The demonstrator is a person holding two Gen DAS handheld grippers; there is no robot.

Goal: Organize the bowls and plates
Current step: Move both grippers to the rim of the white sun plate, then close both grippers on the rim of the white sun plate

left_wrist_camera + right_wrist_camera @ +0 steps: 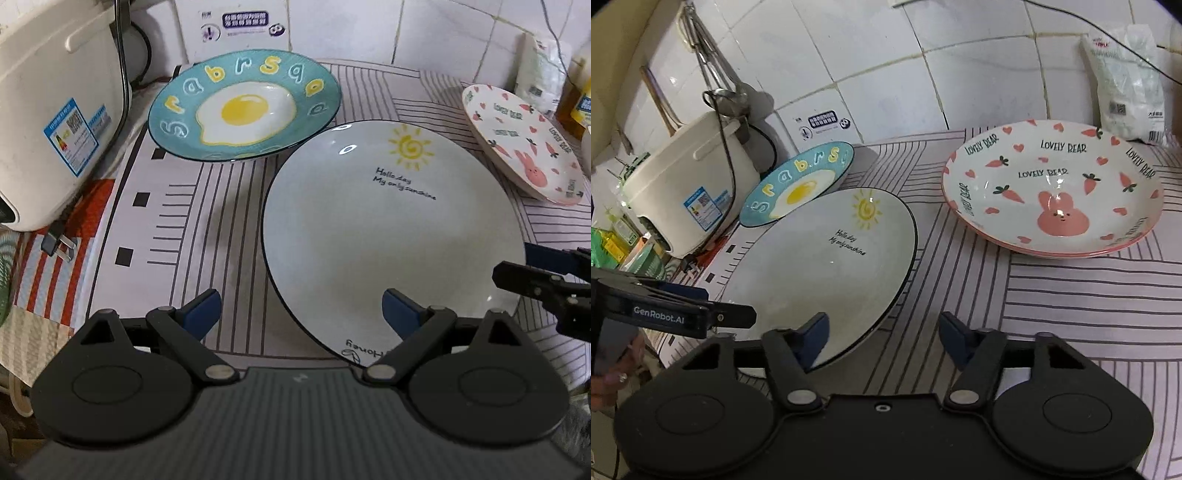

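Note:
A white plate with a yellow sun [388,236] [820,258] lies flat on the striped cloth. My left gripper [301,310] stands open over its near left rim, with one finger above the plate and the other over the cloth. My right gripper [882,339] is also open astride the plate's near right rim, and its pads do not press on it. A teal fried-egg plate [243,107] [798,184] rests tilted behind, with its edge on the sun plate. The pink rabbit plate [1052,192] [524,144] sits to the right, seemingly on another like it.
A white rice cooker [48,122] [683,184] stands at the left, its plug [59,243] lying on the cloth. Utensils [709,66] hang on the tiled wall. A white bag [1126,85] and a yellow bottle [580,99] stand at the back right. Bare striped cloth [1071,314] lies front right.

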